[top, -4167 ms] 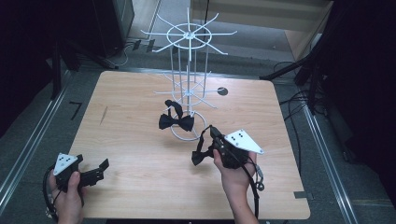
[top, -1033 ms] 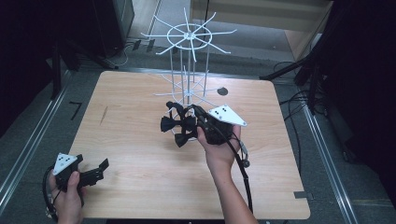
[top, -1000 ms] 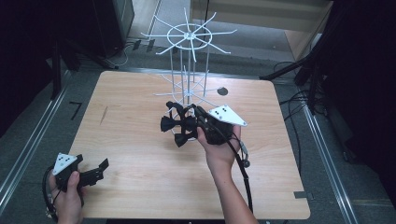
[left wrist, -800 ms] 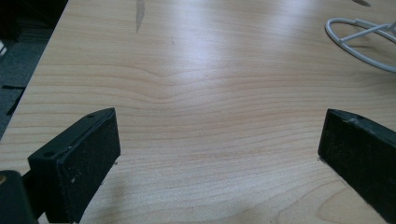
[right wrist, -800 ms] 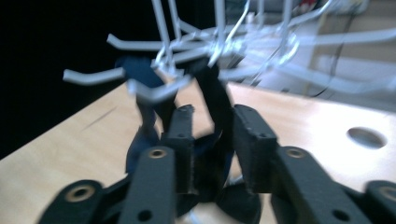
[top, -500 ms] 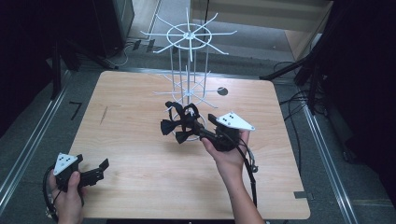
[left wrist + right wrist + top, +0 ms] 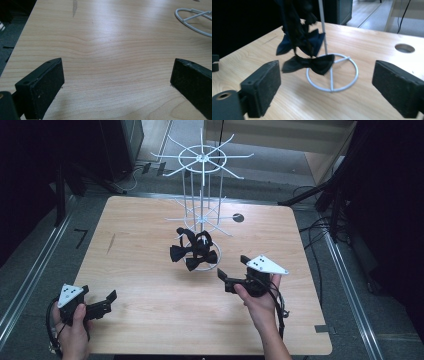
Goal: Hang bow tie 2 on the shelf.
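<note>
1. At the near left corner of the wooden table (image 7: 150, 320), the person's left hand (image 7: 75, 327) holds the left gripper (image 7: 102, 302) low over the board. Its jaws stand wide apart with only bare wood between them, as the left gripper view shows.
2. Toward the middle of the table stands the white wire rack (image 7: 202, 185), with spoked hooks at the top and a second ring of hooks lower down. Its round wire base (image 7: 332, 72) sits on the wood.
3. Two black bow ties (image 7: 192, 252) hang from the rack's lower hooks by their straps, just above the base ring. In the right gripper view the lower bow tie (image 7: 312, 63) dangles over the ring's left edge, and the other hangs behind it.
4. To the right of the rack and nearer the person, the right hand (image 7: 257, 300) holds the right gripper (image 7: 232, 272), pointed at the bow ties but apart from them. Its jaws have just been opening and now stand wide, with nothing between the pads.
5. A small round hole (image 7: 238, 218) shows in the tabletop beyond the rack, to its right.
</note>
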Demonstrator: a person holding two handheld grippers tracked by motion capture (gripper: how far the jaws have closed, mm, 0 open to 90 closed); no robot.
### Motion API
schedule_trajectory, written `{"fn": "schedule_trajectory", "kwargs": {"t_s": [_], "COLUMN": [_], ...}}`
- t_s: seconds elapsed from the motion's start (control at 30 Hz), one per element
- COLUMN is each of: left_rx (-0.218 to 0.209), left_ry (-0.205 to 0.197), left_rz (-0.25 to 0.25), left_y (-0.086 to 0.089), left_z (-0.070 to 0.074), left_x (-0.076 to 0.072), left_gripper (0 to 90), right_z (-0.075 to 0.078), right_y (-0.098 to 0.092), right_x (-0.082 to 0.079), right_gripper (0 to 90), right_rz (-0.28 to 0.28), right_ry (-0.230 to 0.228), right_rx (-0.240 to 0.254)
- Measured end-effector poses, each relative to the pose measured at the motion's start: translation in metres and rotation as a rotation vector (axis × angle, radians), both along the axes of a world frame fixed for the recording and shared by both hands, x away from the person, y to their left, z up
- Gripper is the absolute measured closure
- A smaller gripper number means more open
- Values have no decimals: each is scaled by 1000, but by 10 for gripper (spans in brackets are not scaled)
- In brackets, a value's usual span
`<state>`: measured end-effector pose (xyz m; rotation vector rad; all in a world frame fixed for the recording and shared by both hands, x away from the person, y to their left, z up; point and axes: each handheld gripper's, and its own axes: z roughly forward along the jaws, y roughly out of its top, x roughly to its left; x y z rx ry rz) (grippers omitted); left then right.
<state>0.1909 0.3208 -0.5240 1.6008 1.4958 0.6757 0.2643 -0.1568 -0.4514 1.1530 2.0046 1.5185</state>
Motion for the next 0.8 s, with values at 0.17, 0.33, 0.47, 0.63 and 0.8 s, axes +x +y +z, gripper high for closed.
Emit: {"fn": "schedule_trajectory", "kwargs": {"t_s": [0.17,0.33,0.47,0.63,0.8], "left_rx": [2,1,5,4,0], "left_ry": [-1,-1,-1,-1,-3], "left_rz": [2,1,1,0,2], "left_y": [0,-1,-1,-1,-1], "left_z": [0,0,0,0,0], "left_x": [0,-1,-1,-1,-1], "left_gripper": [0,0,0,0,0], "right_z": [-10,-20,-25,-31,-42], "right_y": [-17,-31,-41,-52,-65], "right_x": [-6,-10,-13,-16,-19], "right_gripper": [71,71,71,74,79], "right_rz": [-28,-52,-70,-84,-109], "right_ry": [8,19,26,34,47], "right_rx": [-8,-4,-2,-8,-17]}}
